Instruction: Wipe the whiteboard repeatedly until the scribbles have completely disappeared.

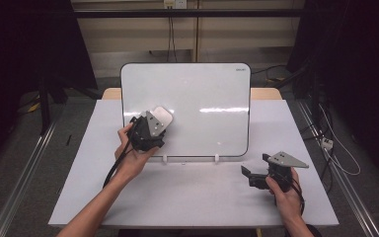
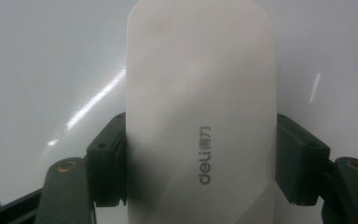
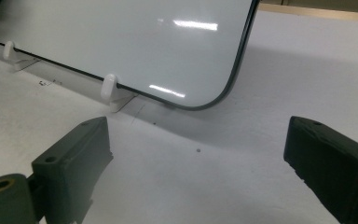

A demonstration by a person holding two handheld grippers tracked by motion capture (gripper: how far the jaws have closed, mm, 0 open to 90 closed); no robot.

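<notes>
Whiteboard eraser, white, oblong with rounded ends, "deli" printed in grey on its back: I list it as clamped by its long sides in my left gripper. In the left gripper view both black pads press on the eraser's flanks, so the jaws are closed onto it, with most of its length reaching forward past them. Its far face lies at the whiteboard; whether it presses on the surface or stands just off it I cannot tell.

Left gripper, high view: held up at the left part of the board, roughly mid-height, the eraser showing above and to the right of its grey three-cornered plate. My left hand grips the body from below, cable trailing down by the wrist.

Whiteboard: white, black-rimmed, rounded corners, propped leaning back in two small white clip stands along its lower edge. Surface unmarked where visible, with glare streaks.

Right gripper: resting low near the table's right front, well apart from the board and from the eraser. Right gripper view shows its jaws spread wide, nothing between them but bare tabletop, pointed toward the board's lower right corner.

Table: pale grey top, a few small dark specks before the stands.
</notes>
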